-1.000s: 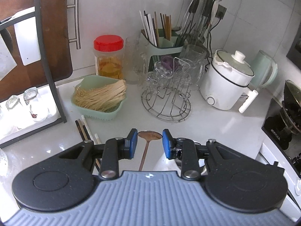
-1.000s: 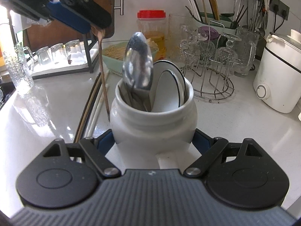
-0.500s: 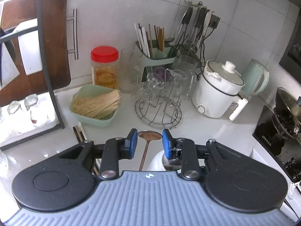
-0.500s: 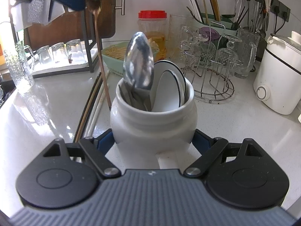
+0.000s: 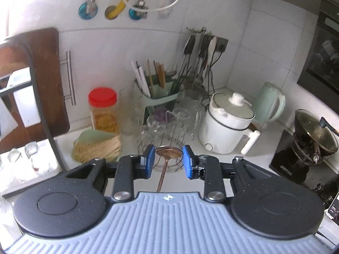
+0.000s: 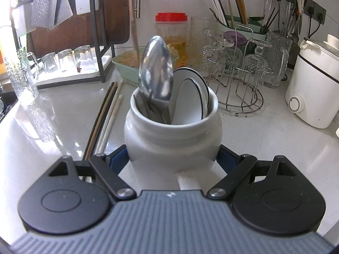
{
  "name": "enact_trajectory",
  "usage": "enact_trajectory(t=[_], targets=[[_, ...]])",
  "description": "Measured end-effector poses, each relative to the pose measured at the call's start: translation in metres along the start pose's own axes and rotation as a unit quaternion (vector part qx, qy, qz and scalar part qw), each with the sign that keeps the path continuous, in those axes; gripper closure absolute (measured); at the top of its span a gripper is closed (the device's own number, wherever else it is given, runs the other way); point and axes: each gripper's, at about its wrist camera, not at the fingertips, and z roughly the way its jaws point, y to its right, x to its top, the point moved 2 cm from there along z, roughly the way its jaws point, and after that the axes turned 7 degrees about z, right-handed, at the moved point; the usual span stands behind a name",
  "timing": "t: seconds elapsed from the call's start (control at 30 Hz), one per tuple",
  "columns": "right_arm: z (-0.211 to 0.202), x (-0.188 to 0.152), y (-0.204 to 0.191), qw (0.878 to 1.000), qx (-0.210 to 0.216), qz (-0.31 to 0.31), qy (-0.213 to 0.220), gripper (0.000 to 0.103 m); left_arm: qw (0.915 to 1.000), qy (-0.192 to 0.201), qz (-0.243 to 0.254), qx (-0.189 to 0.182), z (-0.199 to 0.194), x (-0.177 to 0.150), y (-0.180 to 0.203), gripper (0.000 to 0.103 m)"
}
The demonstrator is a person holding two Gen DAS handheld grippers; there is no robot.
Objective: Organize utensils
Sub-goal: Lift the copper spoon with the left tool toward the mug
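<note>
Left wrist view: left gripper (image 5: pixel 168 160), raised above the white counter (image 5: pixel 131 139), clamping the bowl of a copper-coloured spoon (image 5: pixel 168 152) between its blue pads, bowl pointing forward, long axis trailing back and down under the body; beyond it, blurred, sitting a green basket of sticks (image 5: pixel 97 148), a red-lidded jar (image 5: pixel 103 110) and a white cooker (image 5: pixel 227 124). Right wrist view: right gripper (image 6: pixel 172 158) gripping the belly of a white ceramic jar (image 6: pixel 172 135), jaws spread wide around it; standing nearly upright inside, bowl up, a steel spoon (image 6: pixel 156 78) beside white ceramic spoons (image 6: pixel 190 97); lying lengthwise on the counter just left of the jar, pointing away from the camera, loose chopsticks (image 6: pixel 106 116)
</note>
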Motion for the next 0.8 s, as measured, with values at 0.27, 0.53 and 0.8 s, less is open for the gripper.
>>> enact_trajectory(t=[0.27,0.53,0.8], targets=[[0.000,0.000,0.000,1.000,0.000,0.000,0.001,0.013,0.9997,0.006,0.010,-0.020,0.000,0.008,0.013,0.070],[0.000,0.000,-0.001,1.000,0.001,0.001,0.002,0.013,0.9987,-0.026,0.011,-0.042,0.018,-0.001,0.016,0.070],[-0.001,0.000,-0.001,1.000,0.000,0.003,0.005,0.013,0.9944,-0.088,0.029,-0.050,0.047,-0.010,0.013,0.070]])
